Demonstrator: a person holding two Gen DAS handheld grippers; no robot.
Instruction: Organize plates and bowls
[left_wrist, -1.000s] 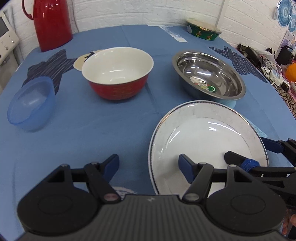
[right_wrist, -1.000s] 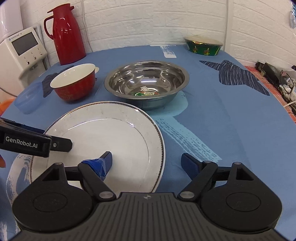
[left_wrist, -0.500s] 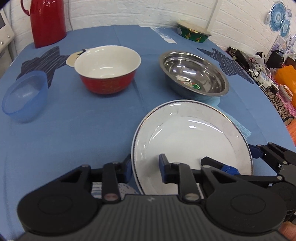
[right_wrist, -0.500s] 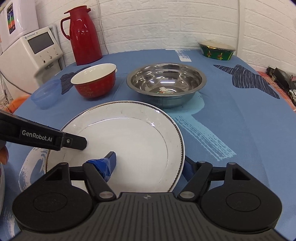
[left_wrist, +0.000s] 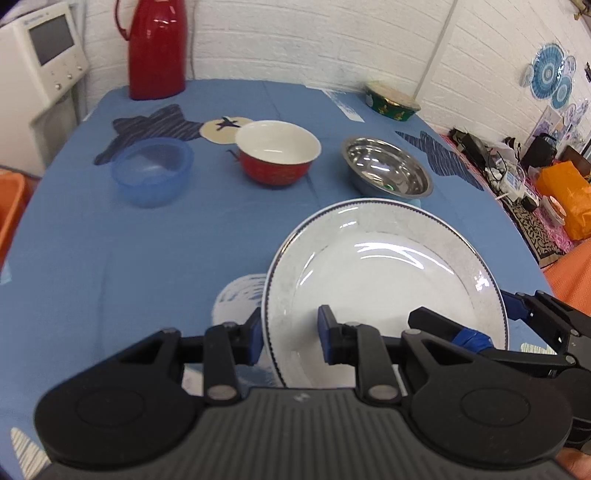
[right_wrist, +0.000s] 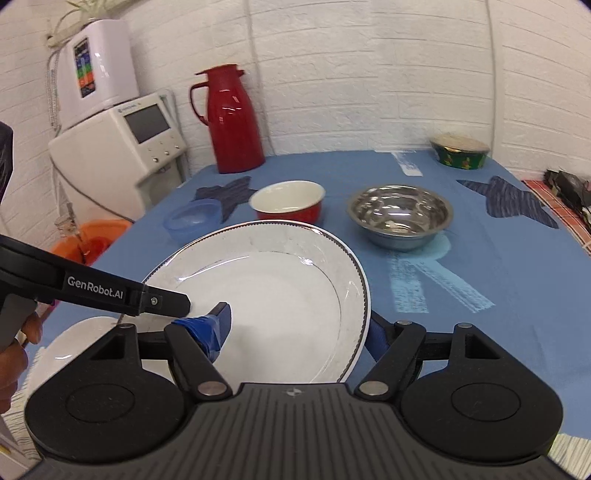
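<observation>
I've got the white plate (left_wrist: 384, 280) pinched on both sides: left gripper (left_wrist: 290, 334) clamped on its near rim, right gripper (right_wrist: 299, 328) clamped on the opposite rim. It's tilted above the blue tablecloth (left_wrist: 147, 258), in front of the steel bowl (right_wrist: 400, 216).

Behind the plate (left_wrist: 384, 280) stand three bowls (left_wrist: 277, 157) in a row.

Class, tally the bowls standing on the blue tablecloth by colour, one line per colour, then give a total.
Blue bowl: 1
Red bowl: 1
Silver steel bowl: 1
Green bowl: 1
Total: 4
</observation>
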